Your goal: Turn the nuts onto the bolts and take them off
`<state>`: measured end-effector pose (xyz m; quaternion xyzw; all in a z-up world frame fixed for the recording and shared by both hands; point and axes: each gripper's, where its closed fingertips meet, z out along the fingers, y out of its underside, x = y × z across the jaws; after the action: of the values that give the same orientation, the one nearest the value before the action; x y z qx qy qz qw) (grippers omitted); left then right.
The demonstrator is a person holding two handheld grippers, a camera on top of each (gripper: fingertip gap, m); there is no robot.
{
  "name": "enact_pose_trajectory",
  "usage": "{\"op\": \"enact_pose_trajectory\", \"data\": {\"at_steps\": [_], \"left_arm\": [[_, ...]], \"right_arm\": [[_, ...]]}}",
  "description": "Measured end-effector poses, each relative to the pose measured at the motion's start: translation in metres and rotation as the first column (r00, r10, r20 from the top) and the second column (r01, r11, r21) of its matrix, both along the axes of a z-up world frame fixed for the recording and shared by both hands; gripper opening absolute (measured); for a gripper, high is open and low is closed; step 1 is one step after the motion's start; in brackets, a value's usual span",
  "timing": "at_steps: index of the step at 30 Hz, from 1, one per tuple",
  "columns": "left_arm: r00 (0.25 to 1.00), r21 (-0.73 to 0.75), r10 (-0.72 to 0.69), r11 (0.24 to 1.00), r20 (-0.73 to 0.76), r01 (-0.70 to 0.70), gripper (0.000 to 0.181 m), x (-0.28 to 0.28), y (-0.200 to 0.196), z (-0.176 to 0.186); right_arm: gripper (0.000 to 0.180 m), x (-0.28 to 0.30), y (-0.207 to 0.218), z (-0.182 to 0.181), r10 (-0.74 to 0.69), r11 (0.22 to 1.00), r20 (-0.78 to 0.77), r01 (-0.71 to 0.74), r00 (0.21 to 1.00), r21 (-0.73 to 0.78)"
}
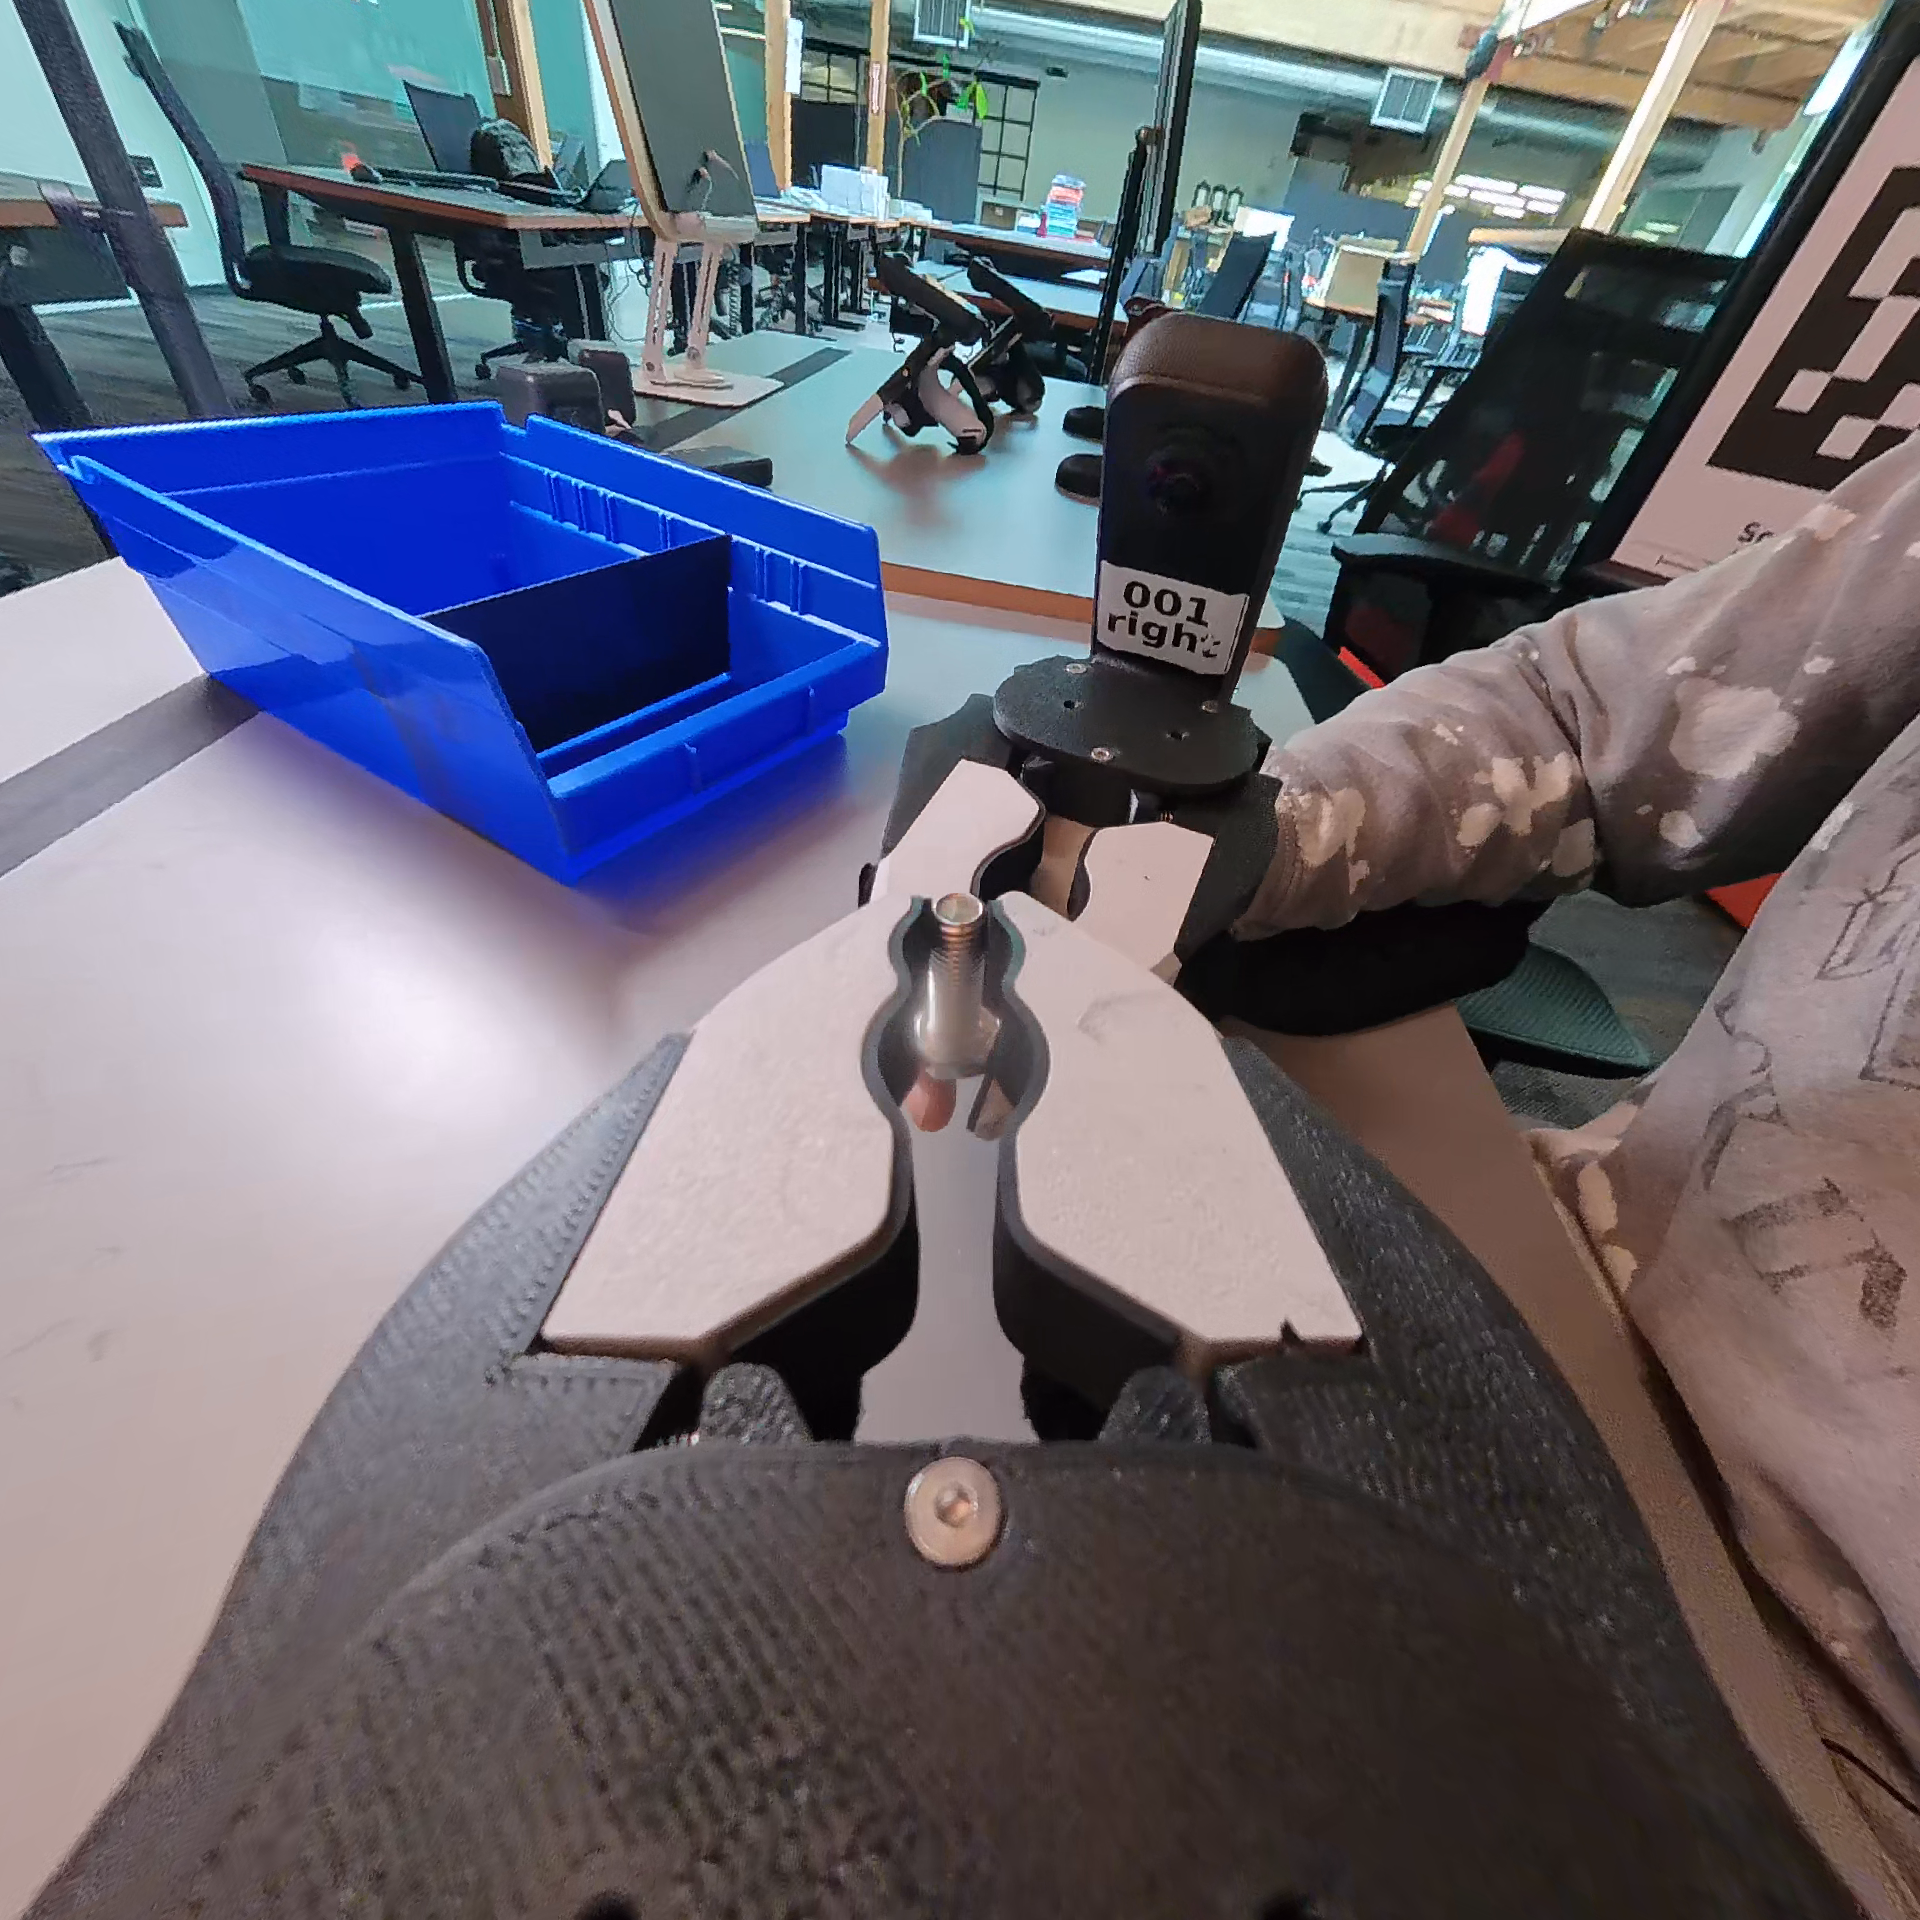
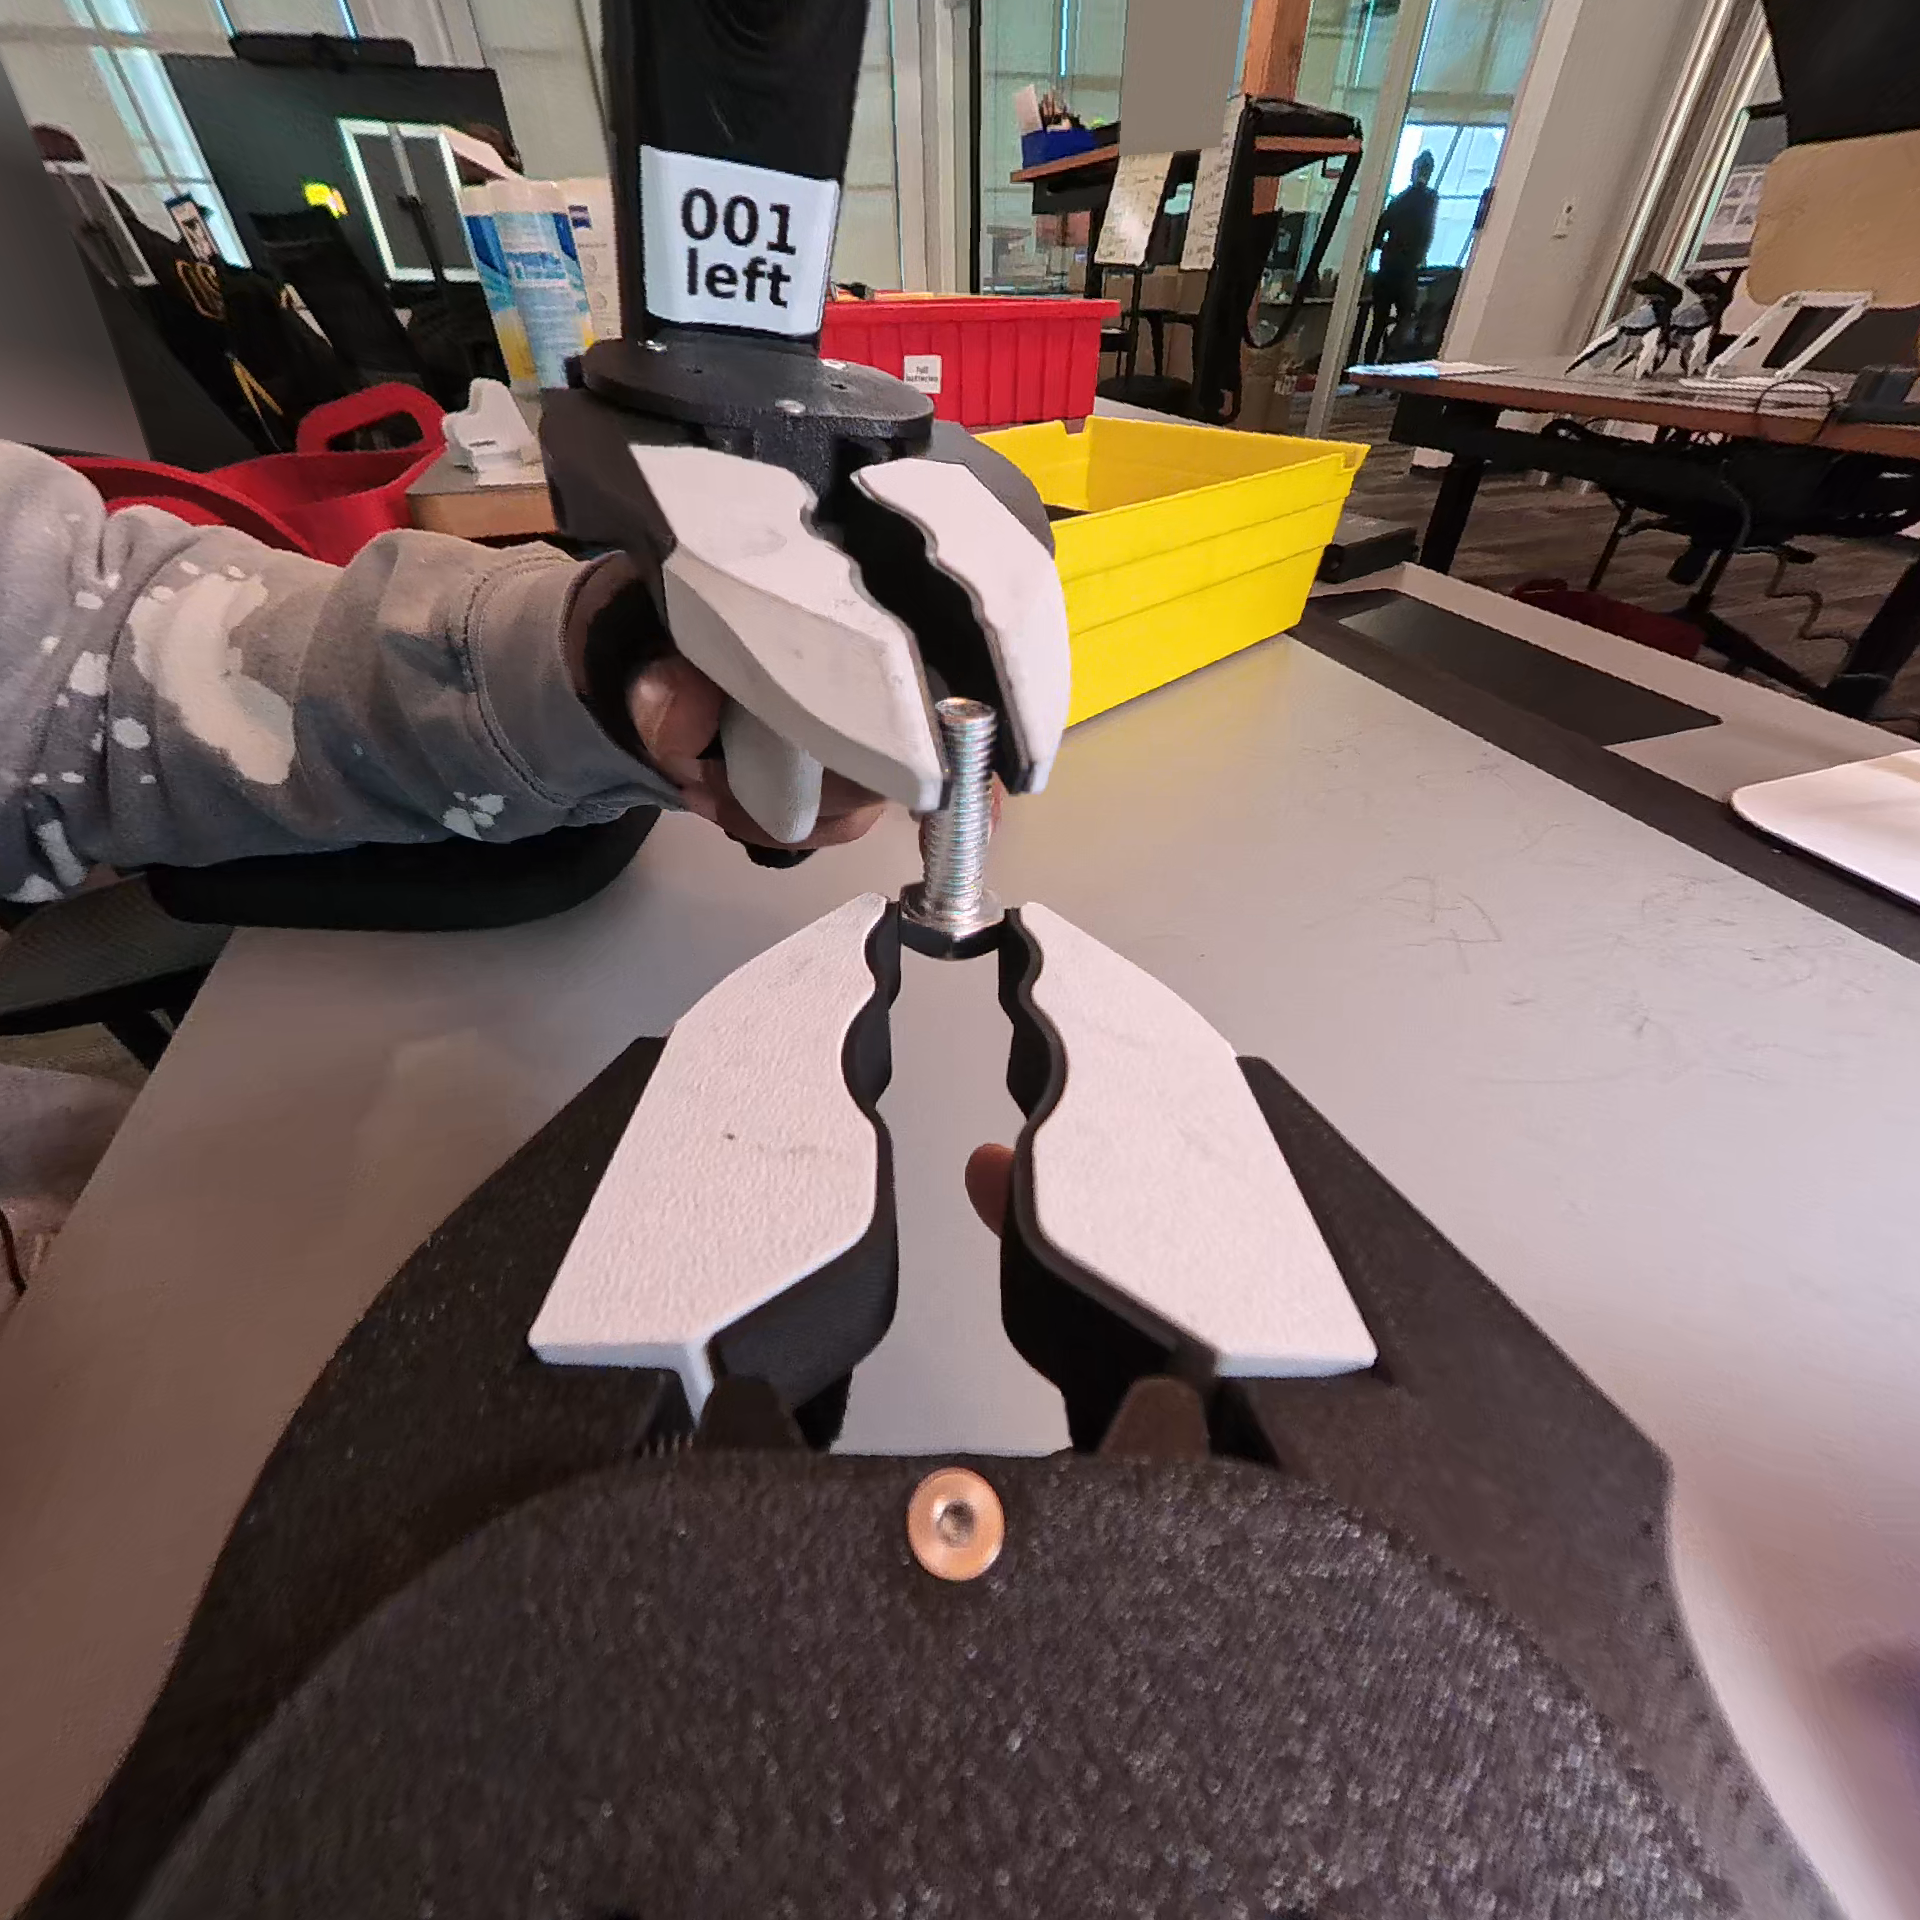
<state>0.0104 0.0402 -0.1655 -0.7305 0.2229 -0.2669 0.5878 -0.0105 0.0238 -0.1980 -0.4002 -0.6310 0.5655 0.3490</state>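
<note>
A silver bolt stands upright over the grey table. My left gripper is shut on the upper part of its threaded shank, with the bolt's top end poking out above the fingers. In the left wrist view the bolt sits in the narrow gap between my left gripper's white fingers. My right gripper is shut on the hex nut at the bolt's lower end. In the left wrist view the right gripper's fingers reach in from behind, their tips hidden under the left fingers.
A blue divided bin sits on the table to the left. A yellow bin and a red bin stand beyond the left gripper. A white flat object lies at the right edge. Mottled grey sleeves hold both grippers. The grippers are tip to tip, or close to it.
</note>
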Motion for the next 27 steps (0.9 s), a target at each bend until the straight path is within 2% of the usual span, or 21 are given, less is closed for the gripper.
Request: {"op": "enact_pose_trajectory", "data": {"at_steps": [5,8,13,27], "left_arm": [[1.0,0.041,0.025,0.999,-0.017,-0.024,0.01,0.0,0.0022,0.0029],[1.0,0.041,0.018,0.999,0.003,-0.018,0.01,0.0022,0.003,0.0031],[1.0,0.046,0.016,0.999,-0.005,-0.015,0.01,0.0044,0.0033,0.0023],[1.0,0.044,0.013,0.999,-0.022,-0.012,0.01,0.0043,0.0038,-0.0001]], "right_arm": [[0.018,-0.001,0.0014,0.0032,-0.014,1.0,-0.028,0.014,0.999,-0.007],[0.025,-0.002,0.0004,0.0003,-0.023,0.999,-0.023,0.023,0.999,0.021],[0.019,-0.0024,0.0006,0.0,-0.03,0.999,-0.022,0.03,0.999,0.024],[0.019,-0.0029,0.0005,-0.0022,-0.033,0.999,-0.017,0.034,0.999,0.039]]}}
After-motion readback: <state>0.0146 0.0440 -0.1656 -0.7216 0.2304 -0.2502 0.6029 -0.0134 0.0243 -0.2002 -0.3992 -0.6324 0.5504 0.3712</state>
